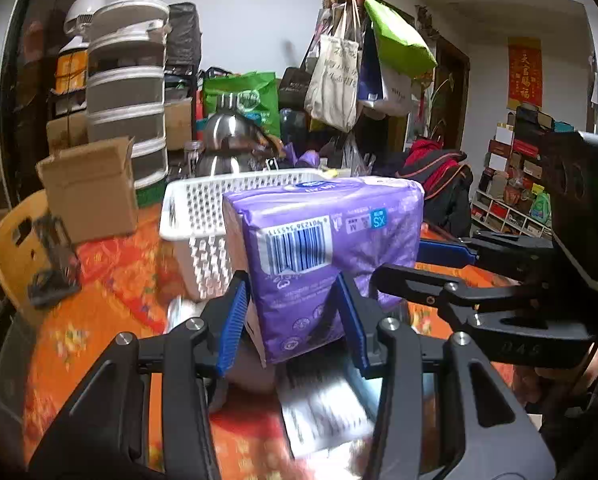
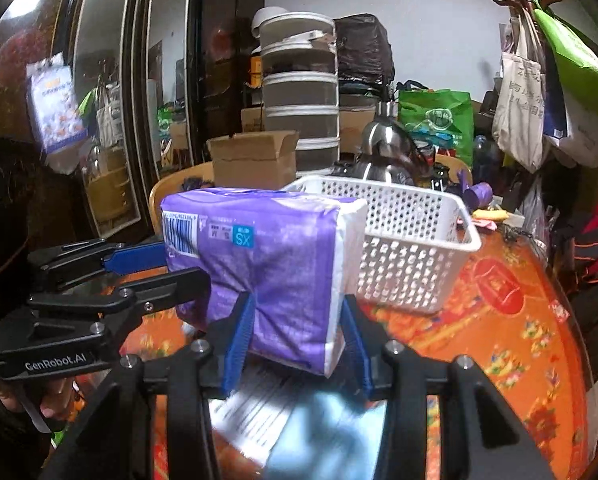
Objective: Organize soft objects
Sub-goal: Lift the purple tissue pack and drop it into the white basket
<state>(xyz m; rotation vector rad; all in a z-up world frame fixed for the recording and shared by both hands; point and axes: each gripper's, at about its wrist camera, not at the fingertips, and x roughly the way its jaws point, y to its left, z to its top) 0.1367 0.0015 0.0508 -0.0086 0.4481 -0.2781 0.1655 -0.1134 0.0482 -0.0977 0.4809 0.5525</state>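
Observation:
A purple soft tissue pack [image 1: 323,248] with a barcode is held in the air between both grippers, just in front of a white perforated plastic basket [image 1: 195,208]. My left gripper [image 1: 293,300] is shut on the pack's near end. My right gripper [image 2: 297,314] is shut on its other end [image 2: 267,256]. Each gripper shows in the other's view: the right one [image 1: 403,264] at the pack's right side, the left one [image 2: 179,268] at its left side. The basket [image 2: 411,248] stands behind and to the right of the pack in the right wrist view.
An orange patterned tablecloth [image 2: 499,320] covers the table. A blurred printed packet [image 1: 323,412] lies under the pack. A cardboard box [image 1: 91,188], a steel kettle [image 2: 383,148], stacked containers [image 1: 127,80] and a yellow chair [image 1: 15,240] stand behind and left.

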